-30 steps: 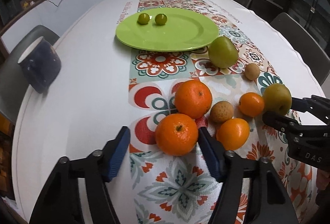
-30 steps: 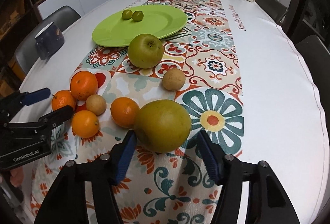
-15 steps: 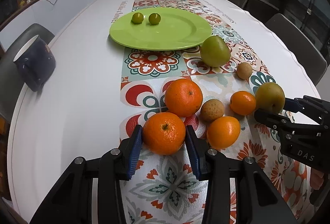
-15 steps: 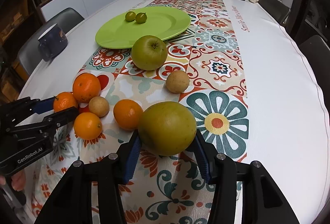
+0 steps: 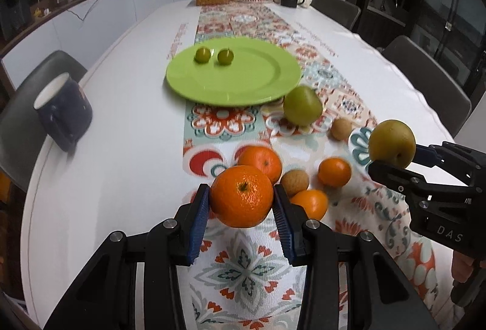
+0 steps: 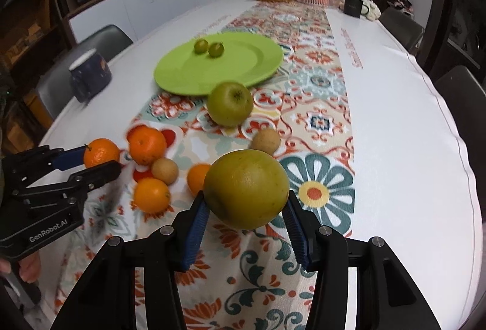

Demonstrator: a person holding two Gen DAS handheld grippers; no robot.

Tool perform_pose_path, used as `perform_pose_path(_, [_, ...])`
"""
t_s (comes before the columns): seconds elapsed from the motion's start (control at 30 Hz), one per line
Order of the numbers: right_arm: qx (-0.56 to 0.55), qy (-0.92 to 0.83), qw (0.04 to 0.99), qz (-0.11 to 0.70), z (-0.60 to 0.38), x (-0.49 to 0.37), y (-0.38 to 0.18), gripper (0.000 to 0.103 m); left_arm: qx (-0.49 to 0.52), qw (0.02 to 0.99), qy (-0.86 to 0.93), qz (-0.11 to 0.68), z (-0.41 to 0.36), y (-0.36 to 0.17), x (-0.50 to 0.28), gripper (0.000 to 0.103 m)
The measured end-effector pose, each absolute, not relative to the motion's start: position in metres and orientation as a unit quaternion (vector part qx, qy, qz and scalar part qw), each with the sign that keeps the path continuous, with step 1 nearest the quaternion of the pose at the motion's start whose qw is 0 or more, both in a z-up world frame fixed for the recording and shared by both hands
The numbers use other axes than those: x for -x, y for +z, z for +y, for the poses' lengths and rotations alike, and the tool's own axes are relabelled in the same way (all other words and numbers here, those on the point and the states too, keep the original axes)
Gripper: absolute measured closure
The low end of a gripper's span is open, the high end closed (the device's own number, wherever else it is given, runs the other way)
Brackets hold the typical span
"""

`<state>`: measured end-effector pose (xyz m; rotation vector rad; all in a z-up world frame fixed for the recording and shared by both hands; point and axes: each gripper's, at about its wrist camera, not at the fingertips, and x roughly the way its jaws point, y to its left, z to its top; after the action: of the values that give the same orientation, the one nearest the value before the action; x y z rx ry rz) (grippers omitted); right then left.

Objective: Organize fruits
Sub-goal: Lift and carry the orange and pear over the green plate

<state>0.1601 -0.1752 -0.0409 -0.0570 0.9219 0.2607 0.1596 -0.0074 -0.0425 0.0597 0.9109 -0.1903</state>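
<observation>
Now the left gripper (image 5: 242, 202) clamps an orange (image 5: 241, 195) and the right gripper (image 6: 246, 213) a yellow-green pear (image 6: 246, 192), both needing carriage to the far green plate (image 5: 258, 87).

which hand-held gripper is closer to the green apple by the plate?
Right. The right hand-held gripper, shut on a yellow-green pear, sits just below the green apple; the left hand-held gripper, holding an orange, is farther off.

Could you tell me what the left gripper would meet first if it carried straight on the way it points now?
Probably the second orange just beyond the orange it holds; depth is uncertain.
</observation>
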Motion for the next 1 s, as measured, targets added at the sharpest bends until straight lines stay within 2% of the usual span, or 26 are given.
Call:
perform_pose_path(0.53, [0.031, 0.163, 0.914, 0.370, -0.165, -0.194, 0.024, 0.053, -0.047, 0.926, -0.086, 0.366, -0.004, 0.021, -0.193, 0.062])
perform_pose_path(1.0, [0.043, 0.179, 0.906, 0.380, -0.149, -0.274, 0.025, 0.053, -0.058, 0.926, -0.078, 0.364, 0.003, 0.021, -0.267, 0.062])
